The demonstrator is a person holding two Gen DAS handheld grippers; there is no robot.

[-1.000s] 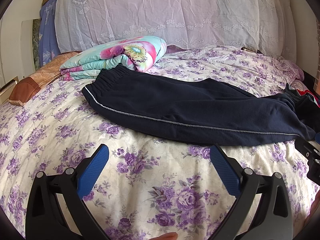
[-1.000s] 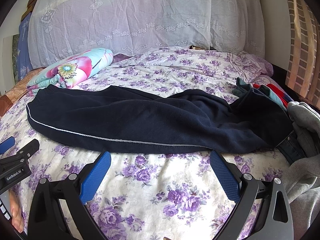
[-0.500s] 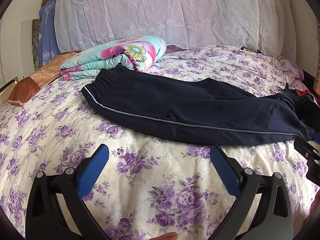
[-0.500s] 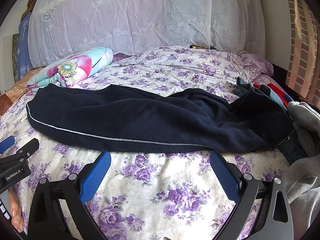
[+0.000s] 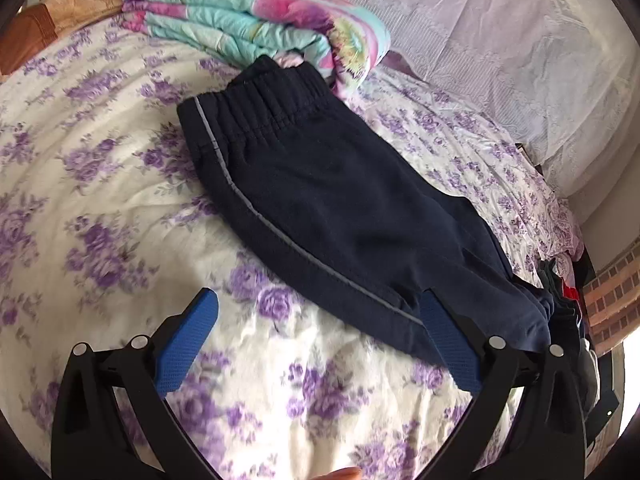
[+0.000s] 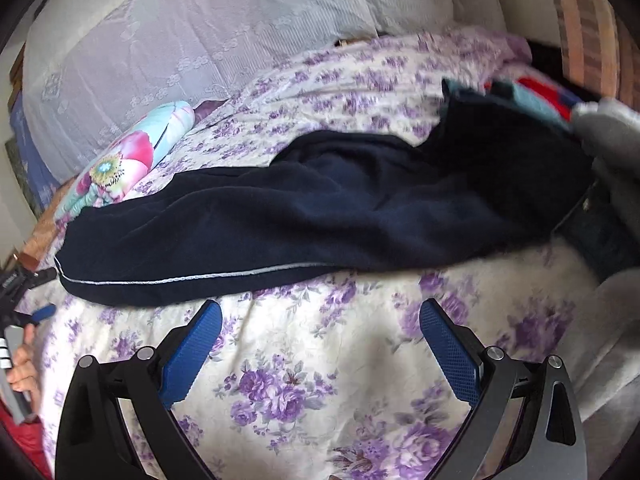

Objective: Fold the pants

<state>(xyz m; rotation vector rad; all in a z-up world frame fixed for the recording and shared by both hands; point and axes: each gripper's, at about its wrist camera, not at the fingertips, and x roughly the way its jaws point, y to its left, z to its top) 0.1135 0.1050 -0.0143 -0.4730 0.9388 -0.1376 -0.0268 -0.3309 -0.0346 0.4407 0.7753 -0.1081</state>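
Note:
Navy pants [image 5: 328, 208] with a grey side stripe lie flat across the floral bed, waistband [image 5: 264, 100] at the far left against a folded quilt, legs running right. In the right wrist view the pants [image 6: 320, 216] span the frame, cuff end at the right by a clothes pile. My left gripper [image 5: 316, 340] is open and empty, close above the sheet at the pants' near edge, its right finger over the fabric. My right gripper [image 6: 320, 344] is open and empty, just short of the striped hem. The left gripper also shows in the right wrist view [image 6: 24, 300].
A folded turquoise floral quilt [image 5: 256, 16] lies behind the waistband. A lace-covered headboard cushion [image 6: 200, 32] runs along the back. A pile of grey, red and dark clothes [image 6: 600, 128] sits at the right end. The bed sheet [image 5: 100, 220] is purple-flowered.
Both grippers have moved forward and tilted toward the pants; the left one has swung left toward the waistband end. The pants have not moved. Both stay open.

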